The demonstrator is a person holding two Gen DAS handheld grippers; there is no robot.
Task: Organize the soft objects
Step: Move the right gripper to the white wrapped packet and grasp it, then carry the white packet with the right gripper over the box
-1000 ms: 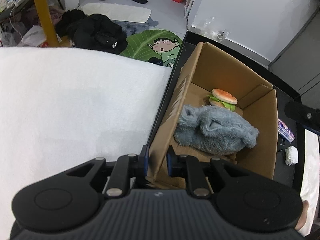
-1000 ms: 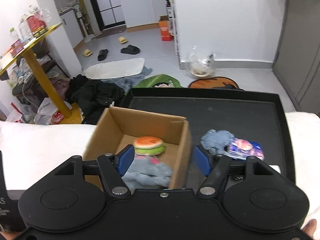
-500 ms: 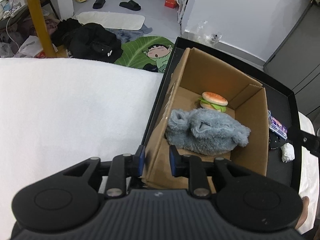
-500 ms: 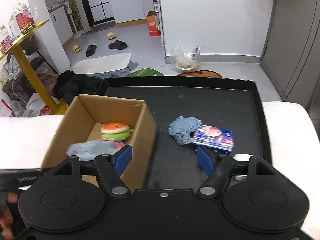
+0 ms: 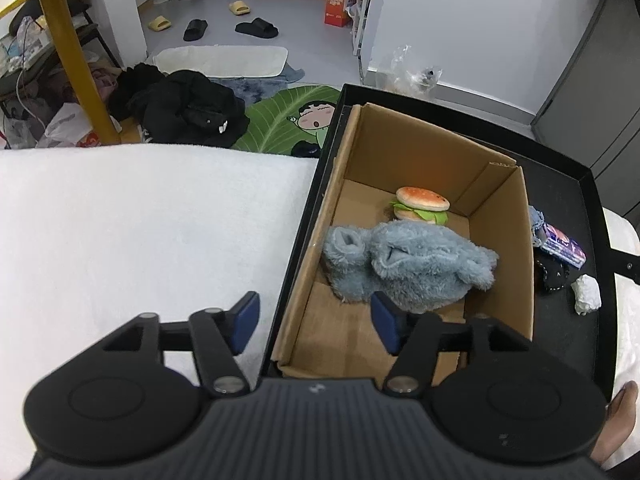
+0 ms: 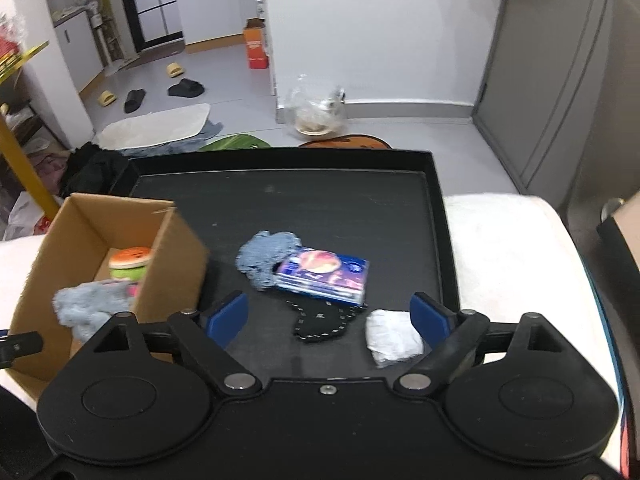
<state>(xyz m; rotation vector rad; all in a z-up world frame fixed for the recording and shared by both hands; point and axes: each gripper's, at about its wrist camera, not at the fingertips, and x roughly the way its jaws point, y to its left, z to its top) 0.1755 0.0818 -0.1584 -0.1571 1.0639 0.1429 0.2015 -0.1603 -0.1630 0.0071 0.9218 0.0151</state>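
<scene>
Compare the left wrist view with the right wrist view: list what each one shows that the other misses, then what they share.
Left wrist only: the left gripper, its jaws opening astride the box's near-left wall without pressing it, and the cartoon leaf mat on the floor.

Right wrist only: the right gripper, jaws opening with nothing between them, above the black sock; the whole blue packet lying partly on a grey-blue cloth.

Both: the cardboard box holding the plush burger and grey-blue plush toy, the black tray, and the white wad.

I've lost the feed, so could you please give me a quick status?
Both claws, left and right, opening, empty. Burger, blue plush boxed. Blue cloth, pack still on tray.
</scene>
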